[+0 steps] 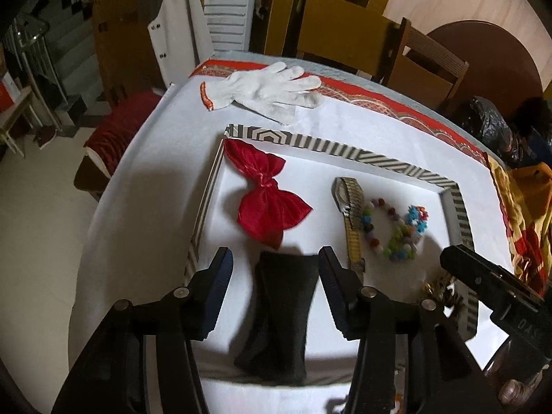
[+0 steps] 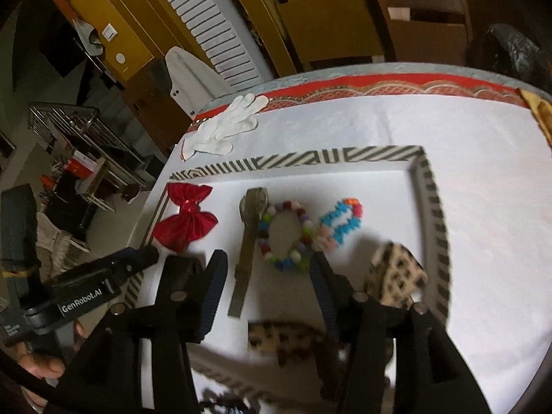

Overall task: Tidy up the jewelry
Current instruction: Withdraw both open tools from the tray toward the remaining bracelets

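Observation:
A white tray with a striped rim holds a red bow, a gold watch, a multicoloured bead bracelet and a blue bead bracelet. My left gripper is open above a black cloth pouch that lies flat on the tray, untouched. My right gripper is open over the tray's near part. A leopard-print piece lies beneath its right finger, blurred. Each gripper shows in the other's view.
A white work glove lies on the white cloth beyond the tray. The table's left edge drops to the floor beside a red-cushioned chair. Wooden chairs stand behind, and a patterned cloth lies at the right.

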### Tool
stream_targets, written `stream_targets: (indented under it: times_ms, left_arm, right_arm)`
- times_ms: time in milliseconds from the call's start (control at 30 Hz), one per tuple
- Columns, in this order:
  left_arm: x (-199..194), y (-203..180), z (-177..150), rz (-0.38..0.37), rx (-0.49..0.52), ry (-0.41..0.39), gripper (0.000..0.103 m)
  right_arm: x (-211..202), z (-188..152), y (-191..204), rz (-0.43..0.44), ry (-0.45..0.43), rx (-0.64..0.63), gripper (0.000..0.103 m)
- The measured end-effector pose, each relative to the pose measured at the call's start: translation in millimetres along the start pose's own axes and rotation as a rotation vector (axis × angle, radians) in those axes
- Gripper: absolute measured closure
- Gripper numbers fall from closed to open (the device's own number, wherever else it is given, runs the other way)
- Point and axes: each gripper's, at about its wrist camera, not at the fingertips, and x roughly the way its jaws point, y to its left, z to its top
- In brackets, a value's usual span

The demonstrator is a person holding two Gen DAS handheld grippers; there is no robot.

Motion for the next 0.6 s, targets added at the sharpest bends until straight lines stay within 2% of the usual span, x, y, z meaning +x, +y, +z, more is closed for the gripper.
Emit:
stream_targets:
  times_ms: [300, 600]
  left_arm:
    - [-33.5, -14.5, -40.5, 0.017, 0.033, -0.029, 0.039]
    - [-64.1, -27.8, -84.2, 0.007, 0.033, -0.039, 0.039]
  right_arm:
    - [-46.2, -40.2, -4.1, -0.042, -0.037, -0.002, 0.048]
    - [-85.3, -86.3, -2.4, -0.069, -0.034, -0.028, 0.048]
